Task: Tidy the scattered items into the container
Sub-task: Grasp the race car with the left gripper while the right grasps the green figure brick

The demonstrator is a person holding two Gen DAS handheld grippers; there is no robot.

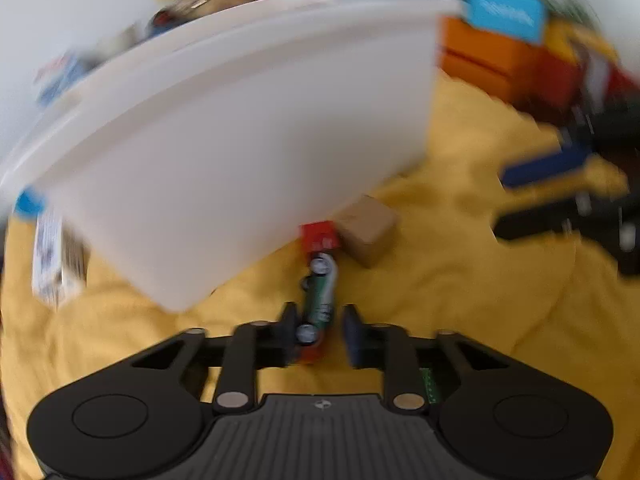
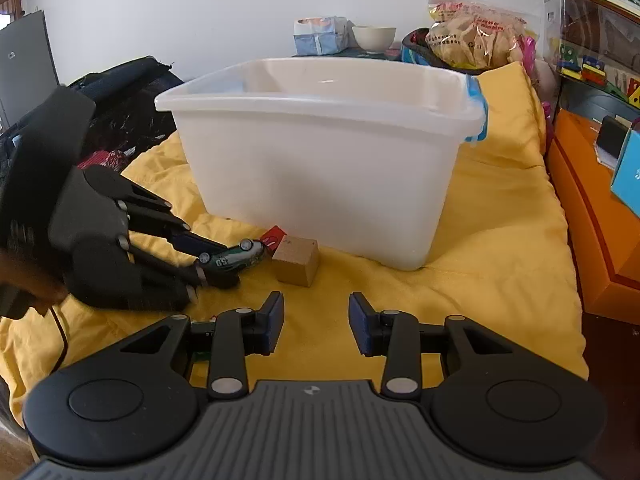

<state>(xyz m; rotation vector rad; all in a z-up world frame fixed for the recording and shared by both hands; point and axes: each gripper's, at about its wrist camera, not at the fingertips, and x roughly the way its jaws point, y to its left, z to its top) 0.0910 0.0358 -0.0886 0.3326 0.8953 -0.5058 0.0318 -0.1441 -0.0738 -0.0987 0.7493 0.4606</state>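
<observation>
A green toy car (image 1: 320, 292) (image 2: 234, 258) lies on the yellow cloth in front of the white plastic container (image 1: 240, 140) (image 2: 320, 168). My left gripper (image 1: 320, 324) (image 2: 212, 262) is shut on the car's rear, its fingers on either side. Just past the car's nose sit a small red block (image 1: 318, 236) (image 2: 274, 238) and a wooden cube (image 1: 368, 236) (image 2: 296, 260), both close to the container's wall. My right gripper (image 2: 316, 320) hangs open over bare cloth, a little short of the wooden cube, with nothing between its fingers.
The yellow cloth (image 2: 500, 260) covers the surface. An orange box (image 2: 580, 200) stands to the right, a black bag (image 2: 120, 92) to the left. A snack bag (image 2: 476, 36) and a bowl (image 2: 374, 36) sit behind the container. A printed carton (image 1: 52, 256) lies beside it.
</observation>
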